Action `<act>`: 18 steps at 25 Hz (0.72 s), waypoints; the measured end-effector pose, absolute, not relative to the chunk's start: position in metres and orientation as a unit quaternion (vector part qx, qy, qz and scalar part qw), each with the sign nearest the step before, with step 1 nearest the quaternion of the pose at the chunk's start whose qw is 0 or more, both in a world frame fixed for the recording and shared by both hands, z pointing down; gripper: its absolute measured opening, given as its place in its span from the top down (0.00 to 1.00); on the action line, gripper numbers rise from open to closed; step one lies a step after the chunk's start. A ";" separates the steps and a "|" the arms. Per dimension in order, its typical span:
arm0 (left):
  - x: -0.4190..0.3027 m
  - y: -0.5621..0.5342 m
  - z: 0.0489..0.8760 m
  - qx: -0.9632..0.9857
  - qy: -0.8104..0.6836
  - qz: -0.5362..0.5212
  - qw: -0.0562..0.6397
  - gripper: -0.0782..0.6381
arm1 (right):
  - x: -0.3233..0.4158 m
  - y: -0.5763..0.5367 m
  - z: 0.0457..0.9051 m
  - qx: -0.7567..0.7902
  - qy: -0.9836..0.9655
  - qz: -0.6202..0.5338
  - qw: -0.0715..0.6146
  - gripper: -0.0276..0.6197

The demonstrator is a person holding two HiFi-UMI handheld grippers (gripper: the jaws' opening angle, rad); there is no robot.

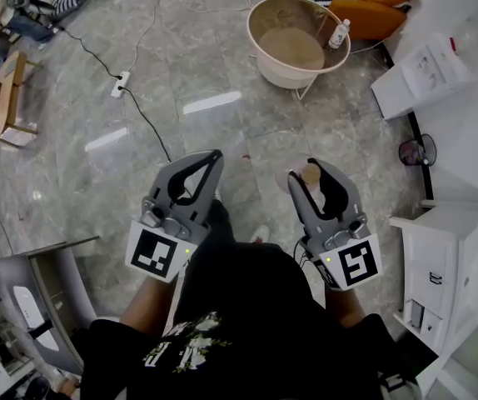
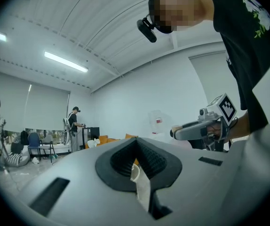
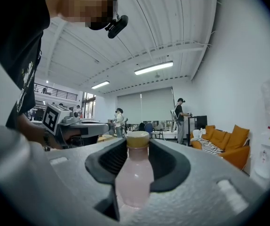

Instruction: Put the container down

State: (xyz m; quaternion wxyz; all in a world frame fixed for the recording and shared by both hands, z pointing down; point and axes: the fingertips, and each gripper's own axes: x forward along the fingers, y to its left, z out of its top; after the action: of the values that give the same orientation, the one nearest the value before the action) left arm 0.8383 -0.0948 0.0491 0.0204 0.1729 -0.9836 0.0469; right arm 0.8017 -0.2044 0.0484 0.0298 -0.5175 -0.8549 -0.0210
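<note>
The pink bottle (image 3: 134, 173) sat between the jaws of the right gripper (image 3: 135, 147), its tan cap (image 3: 138, 139) toward the jaw tips, and the dark pads pressed against both of its sides, so the claw stood about half open and clamped on it. From the head view the bottle (image 1: 311, 176) showed only as a pale round top in the right gripper (image 1: 306, 170), held in the air above the grey marble floor (image 1: 206, 73) in front of the person's body. Beside it the left gripper (image 1: 214, 155) was held at about the same height, its jaws closed tip to tip; its own view showed the left gripper (image 2: 136, 140) with nothing clearly gripped. Farther out on the floor stood a round tub (image 1: 260, 48) with a small bottle (image 1: 339, 33) inside, an orange sofa (image 1: 372, 7) behind it, a power strip (image 1: 120, 84) to the left and a white cabinet (image 1: 439, 248) to the right.
</note>
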 end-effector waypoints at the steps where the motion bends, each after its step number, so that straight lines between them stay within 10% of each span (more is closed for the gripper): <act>1: 0.835 -0.083 0.049 0.169 -0.984 0.046 0.020 0.88 | 0.797 -0.196 0.047 -0.516 -0.856 -0.020 0.027 0.75; 18: 0.782 0.067 0.053 0.204 -0.978 0.037 0.014 0.88 | 0.736 -0.055 0.035 -0.479 -0.878 -0.017 -0.001 0.75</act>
State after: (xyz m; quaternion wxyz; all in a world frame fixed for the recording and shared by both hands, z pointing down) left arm 0.7819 0.0665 0.0529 0.0141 0.2040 -0.9782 0.0371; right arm 0.7356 -0.0548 0.0348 -0.0012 -0.4788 -0.8777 -0.0175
